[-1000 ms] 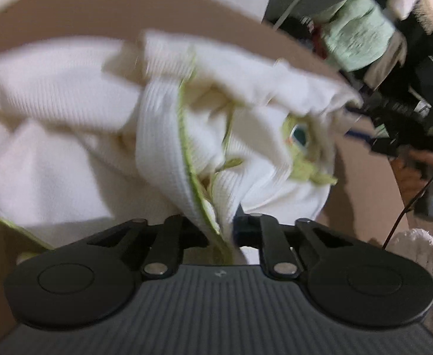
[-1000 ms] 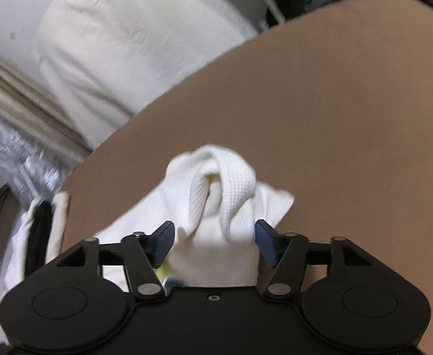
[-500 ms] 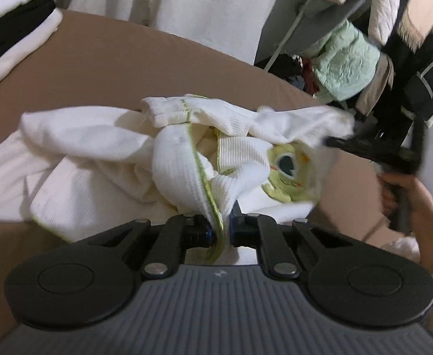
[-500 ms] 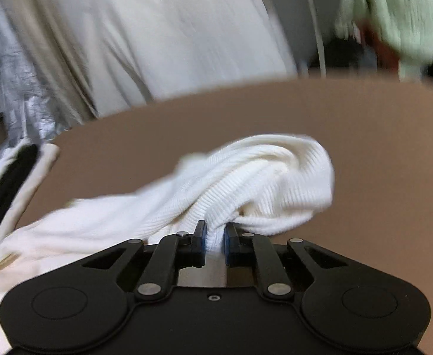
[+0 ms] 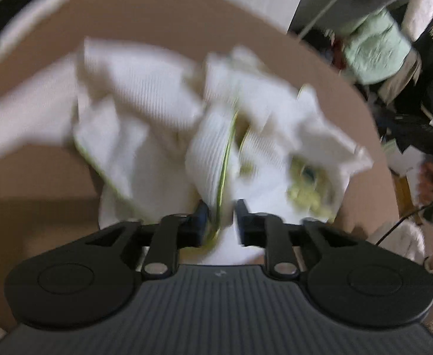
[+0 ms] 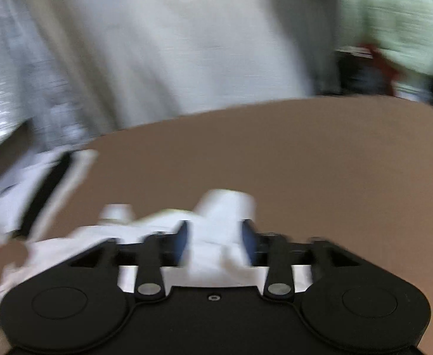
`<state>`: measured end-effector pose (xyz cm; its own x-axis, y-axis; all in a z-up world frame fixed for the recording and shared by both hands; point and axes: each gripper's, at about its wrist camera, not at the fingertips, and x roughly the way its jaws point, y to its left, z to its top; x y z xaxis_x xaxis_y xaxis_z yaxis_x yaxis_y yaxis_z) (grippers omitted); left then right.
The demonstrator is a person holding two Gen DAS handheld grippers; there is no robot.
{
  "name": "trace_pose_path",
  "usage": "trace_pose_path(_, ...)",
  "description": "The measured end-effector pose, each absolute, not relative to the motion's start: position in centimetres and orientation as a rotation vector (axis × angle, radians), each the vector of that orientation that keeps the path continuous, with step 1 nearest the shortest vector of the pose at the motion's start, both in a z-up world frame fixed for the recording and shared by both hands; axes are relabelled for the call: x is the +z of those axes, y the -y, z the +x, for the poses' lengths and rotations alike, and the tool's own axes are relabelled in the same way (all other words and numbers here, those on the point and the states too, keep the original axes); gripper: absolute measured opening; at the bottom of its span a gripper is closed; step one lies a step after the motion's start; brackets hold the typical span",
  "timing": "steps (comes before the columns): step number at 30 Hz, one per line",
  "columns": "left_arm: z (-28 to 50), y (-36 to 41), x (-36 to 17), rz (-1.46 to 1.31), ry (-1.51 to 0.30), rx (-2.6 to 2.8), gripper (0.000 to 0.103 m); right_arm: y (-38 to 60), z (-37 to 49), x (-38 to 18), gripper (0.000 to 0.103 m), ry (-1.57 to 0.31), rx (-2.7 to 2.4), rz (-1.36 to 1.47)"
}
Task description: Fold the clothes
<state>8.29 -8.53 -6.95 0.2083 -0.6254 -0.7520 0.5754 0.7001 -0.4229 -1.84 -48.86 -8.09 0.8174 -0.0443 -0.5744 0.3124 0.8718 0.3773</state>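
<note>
I've just opened both grippers: left [image 5: 220, 222] and right [image 6: 216, 241] jaws now stand apart around the shirt [image 5: 207, 153], no longer pinching. It's released rumpled on the table [image 6: 319, 162]; folding hasn't really begun

The left gripper [image 5: 220, 217] is showing a grey ribbed housing with a small pale mark, two black round discs, black linkage arms with silver pivot pins, and what look like blue-tinted finger pads through the blur. The right gripper [image 6: 216, 236] is wearing smooth black housing, a central screw, matching discs, and blue pads.
</note>
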Motion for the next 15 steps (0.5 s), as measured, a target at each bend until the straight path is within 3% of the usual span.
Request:
trace_pose_path(1, 8.5, 8.8, -5.9, -0.014, -1.019, -0.805, 0.067, 48.1, 0.1, -8.2, 0.071, -0.602, -0.138, 0.466)
trace_pose_path(2, 8.9, 9.1, -5.1, 0.038, -0.962, -0.762, 0.074, 47.3, 2.1, -8.3, 0.074, -0.617, -0.078, 0.451)
trace_pose_path(4, 10.5, 10.0, -5.1, 0.084, -0.962, -0.671, 0.076, 45.2, 5.6, -8.8, 0.085, -0.68, -0.018, 0.375)
trace_pose_path(8, 15.4, 10.9, -8.5, -0.018, -1.039, -0.616, 0.076, 42.1, 11.7, -12.5, 0.085, -0.764, 0.041, 0.193)
trace_pose_path(10, 16.2, 10.4, -10.1, -0.065, -1.04, -0.578, 0.076, 42.8, 12.3, -14.8, 0.015, -0.87, 0.13, 0.248)
trace_pose_path(15, 17.0, 9.1, -13.0, -0.159, -1.024, -0.517, 0.076, 41.7, 8.4, -15.5, 0.013, -0.963, 0.324, 0.289)
